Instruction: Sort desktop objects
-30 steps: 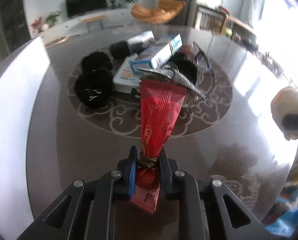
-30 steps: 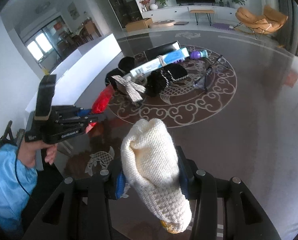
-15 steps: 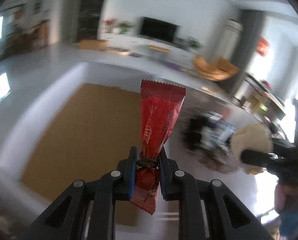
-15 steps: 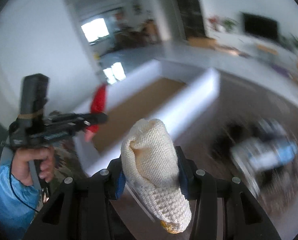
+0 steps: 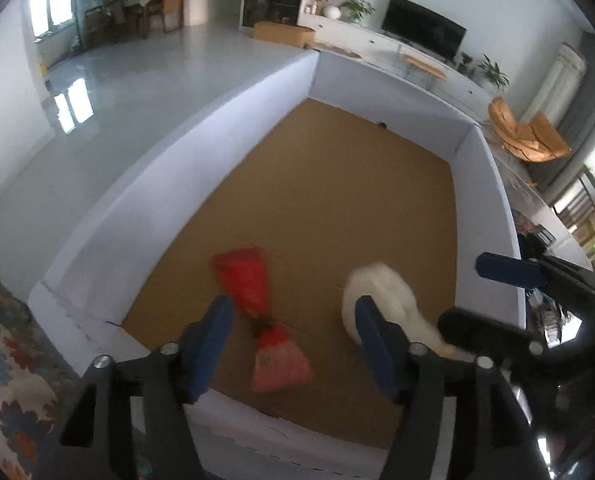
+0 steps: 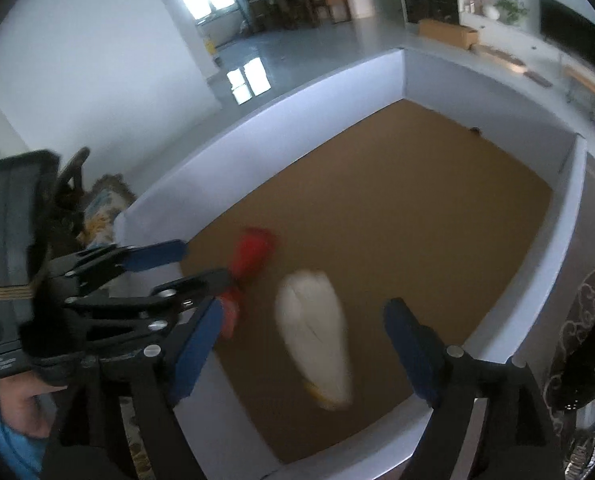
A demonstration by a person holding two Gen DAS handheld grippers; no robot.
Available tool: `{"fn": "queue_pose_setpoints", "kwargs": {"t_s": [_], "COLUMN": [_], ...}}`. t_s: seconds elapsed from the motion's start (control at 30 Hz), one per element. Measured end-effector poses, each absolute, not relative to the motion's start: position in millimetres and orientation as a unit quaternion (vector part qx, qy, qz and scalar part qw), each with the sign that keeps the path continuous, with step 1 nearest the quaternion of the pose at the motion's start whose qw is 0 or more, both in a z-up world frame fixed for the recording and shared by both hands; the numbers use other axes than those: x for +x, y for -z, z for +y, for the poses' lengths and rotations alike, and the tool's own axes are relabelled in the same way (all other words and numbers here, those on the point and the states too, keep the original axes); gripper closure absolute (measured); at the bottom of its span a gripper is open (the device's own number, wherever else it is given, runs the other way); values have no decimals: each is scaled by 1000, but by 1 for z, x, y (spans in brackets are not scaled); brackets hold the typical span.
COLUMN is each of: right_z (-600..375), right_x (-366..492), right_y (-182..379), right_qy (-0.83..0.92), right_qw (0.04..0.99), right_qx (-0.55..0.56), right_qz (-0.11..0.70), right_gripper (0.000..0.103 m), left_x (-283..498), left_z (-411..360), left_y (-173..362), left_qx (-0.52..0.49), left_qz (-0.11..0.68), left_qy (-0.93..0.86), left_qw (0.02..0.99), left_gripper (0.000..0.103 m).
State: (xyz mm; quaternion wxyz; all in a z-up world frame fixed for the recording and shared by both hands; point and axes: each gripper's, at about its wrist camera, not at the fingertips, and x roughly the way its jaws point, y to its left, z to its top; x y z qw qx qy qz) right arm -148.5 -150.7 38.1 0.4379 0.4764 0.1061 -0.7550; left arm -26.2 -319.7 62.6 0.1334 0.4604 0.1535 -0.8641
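Both our tongs (image 5: 289,340) (image 6: 305,344) just opened wide; packet (image 5: 253,292) and knit (image 6: 317,336) blur mid-frame over the box (image 5: 177,176).

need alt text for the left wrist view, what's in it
A red snack packet and a cream knitted item, both blurred, are inside a large white-walled box with a brown floor, below the open left claw. The right claw, also open, reaches in from the right; a living room lies behind.
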Motion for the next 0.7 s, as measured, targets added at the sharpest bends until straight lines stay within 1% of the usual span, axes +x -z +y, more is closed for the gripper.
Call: {"fn": "queue_pose_setpoints", "kwargs": {"t_s": [0.13,0.2,0.23,0.27,0.3,0.37,0.43,0.5,0.53,0.57,0.63,0.7], "right_z": [-107,-79,-57,-40,-9,36,96,146,180,205,245,277], "right_x": [-147,-142,-137,-134,-126,-115,-101,-95,-91,-89,-91,-90], "right_y": [-56,-68,-75,-77,-80,-82,-74,-57,-42,-28,3,26], "right_qy": [786,806,821,832,850,872,895,910,913,913,905,897], "right_qw": [435,430,423,416,399,370,321,266,227,199,145,114], "right_qx": [434,400,378,361,337,311,292,296,313,330,373,409], "right_qz": [72,67,66,67,71,81,100,120,130,136,142,125], "right_gripper": [19,14,10,7,6,2,0,0,0,0,0,0], "left_x": [-11,-5,-2,0,5,21,32,27,26,16,4,-11], "left_z": [-300,-271,-255,-232,-213,-163,-125,-79,-61,-40,-20,-6], "left_y": [-77,-94,-101,-112,-117,-125,-124,-103,-90,-67,-37,-7], "left_qx": [425,400,389,374,365,342,325,329,343,369,397,422], "left_qz": [137,125,123,126,130,142,151,153,148,135,108,69], "left_qy": [884,901,908,916,921,928,930,924,918,909,902,898], "left_qw": [138,115,99,66,39,-33,-81,-121,-134,-140,-131,-105], "left_gripper": [39,39,39,39,39,31,0,0,0,0,0,0]}}
